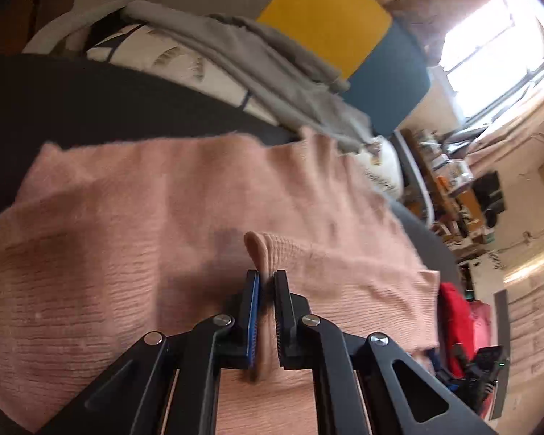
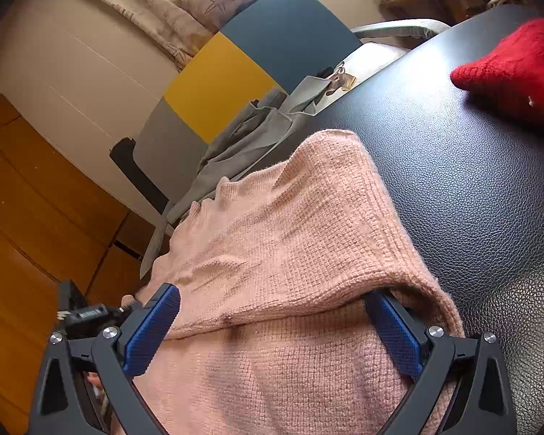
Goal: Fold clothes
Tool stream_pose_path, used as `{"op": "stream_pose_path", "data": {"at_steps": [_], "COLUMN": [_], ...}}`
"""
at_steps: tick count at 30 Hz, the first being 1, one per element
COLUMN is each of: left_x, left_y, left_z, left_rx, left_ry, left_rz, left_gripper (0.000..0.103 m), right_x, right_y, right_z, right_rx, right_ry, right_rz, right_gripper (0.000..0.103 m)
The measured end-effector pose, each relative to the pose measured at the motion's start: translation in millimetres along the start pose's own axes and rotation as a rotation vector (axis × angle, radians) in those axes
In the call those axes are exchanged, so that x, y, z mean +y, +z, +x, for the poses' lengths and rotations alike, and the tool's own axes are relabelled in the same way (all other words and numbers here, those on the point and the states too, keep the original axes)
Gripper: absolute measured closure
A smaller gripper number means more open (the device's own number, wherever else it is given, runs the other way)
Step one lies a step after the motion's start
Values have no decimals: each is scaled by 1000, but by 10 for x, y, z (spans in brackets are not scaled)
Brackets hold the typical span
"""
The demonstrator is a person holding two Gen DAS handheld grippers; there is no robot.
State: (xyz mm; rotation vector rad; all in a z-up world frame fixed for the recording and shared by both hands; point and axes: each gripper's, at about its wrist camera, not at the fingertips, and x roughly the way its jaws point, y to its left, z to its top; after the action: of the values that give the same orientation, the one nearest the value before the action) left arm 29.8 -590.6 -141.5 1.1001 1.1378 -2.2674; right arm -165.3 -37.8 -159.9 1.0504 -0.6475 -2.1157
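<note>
Left gripper (image 1: pixel 266 275) jaws clamped on pink sweater (image 1: pixel 163 217) fold; right gripper (image 2: pixel 272 304) jaws apart.

Landmark: sweater (image 2: pixel 290 253), lying on the table (image 2: pixel 471 181). Left gripper (image 1: pixel 266 275) over its near part, fingers pinched on an upright fold of the knit. Right gripper (image 2: pixel 272 311) at its near end, fingers spread, one each side of a raised fold. Second knit garment (image 2: pixel 515 69) on table, well apart to sweater's far right. Draped cloth (image 2: pixel 243 141) just behind sweater's far edge.
</note>
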Motion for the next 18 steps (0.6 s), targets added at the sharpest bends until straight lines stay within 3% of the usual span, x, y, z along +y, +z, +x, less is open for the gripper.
{"op": "stream_pose_path", "data": {"at_steps": [5, 11, 13, 14, 18], "left_x": [63, -120, -157, -152, -50], "left_y": [-87, -329, -395, -418, -440], "left_z": [-5, 4, -6, -21, -85], "left_rx": [-2, 7, -8, -12, -3], "left_ry": [-9, -17, -14, 1, 13], "left_rz": [-17, 22, 56, 61, 24], "left_gripper": [80, 79, 80, 88, 95], "right_x": [-8, -12, -12, -12, -21], "right_y": [11, 13, 15, 17, 24], "right_z": [3, -2, -3, -2, -13], "right_rx": [-3, -6, -6, -7, -11], "right_ry": [4, 8, 9, 10, 20], "right_rz": [3, 5, 6, 6, 11], "right_gripper": [0, 0, 0, 0, 0]}}
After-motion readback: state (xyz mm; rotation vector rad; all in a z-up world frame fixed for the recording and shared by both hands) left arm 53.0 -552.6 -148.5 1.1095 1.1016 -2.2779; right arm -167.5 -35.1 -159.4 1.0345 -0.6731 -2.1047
